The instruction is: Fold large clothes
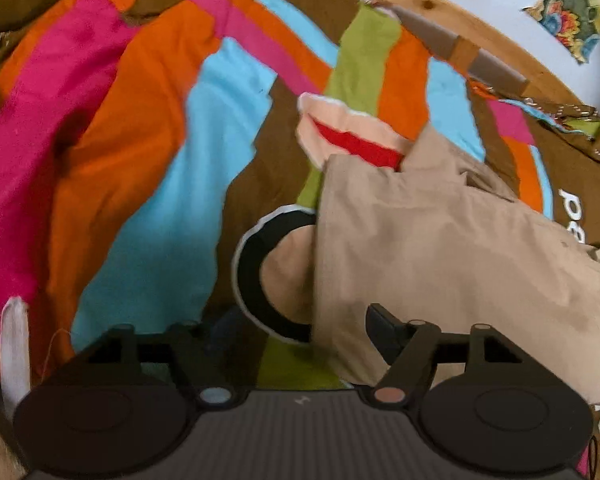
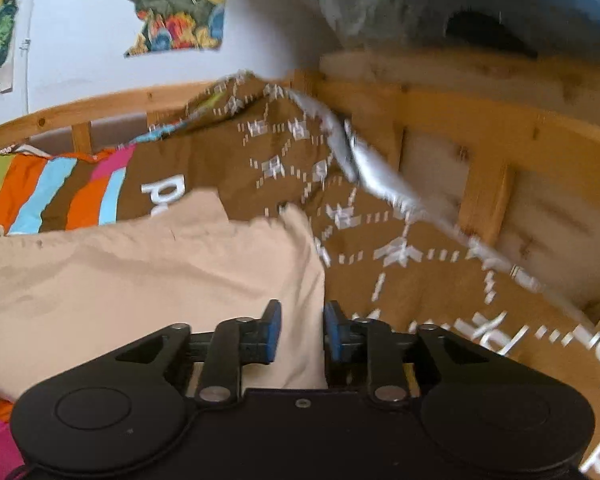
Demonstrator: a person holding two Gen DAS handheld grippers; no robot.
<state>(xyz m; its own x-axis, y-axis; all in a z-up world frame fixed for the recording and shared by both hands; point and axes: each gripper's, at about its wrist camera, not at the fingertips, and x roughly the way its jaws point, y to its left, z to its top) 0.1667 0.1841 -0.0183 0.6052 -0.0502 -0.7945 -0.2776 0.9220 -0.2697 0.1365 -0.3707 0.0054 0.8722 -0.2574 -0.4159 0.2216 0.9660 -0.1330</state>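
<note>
Folding seemed to be mid-course: the beige garment (image 1: 440, 248) lay on the striped bedcover (image 1: 148, 160) of the bed, to the right, with its near edge lifted. The right claw (image 2: 298, 334) stood narrowly parted with the garment's edge between its blue pads (image 2: 272, 332), seemingly pinched (contact unclear); whether the left claw (image 1: 300, 332) gripped anything I could not tell, one finger being hidden by cloth. Next, I judged, the raised edge wanted carrying across evenly; the soft, creased fabric would sag.
</note>
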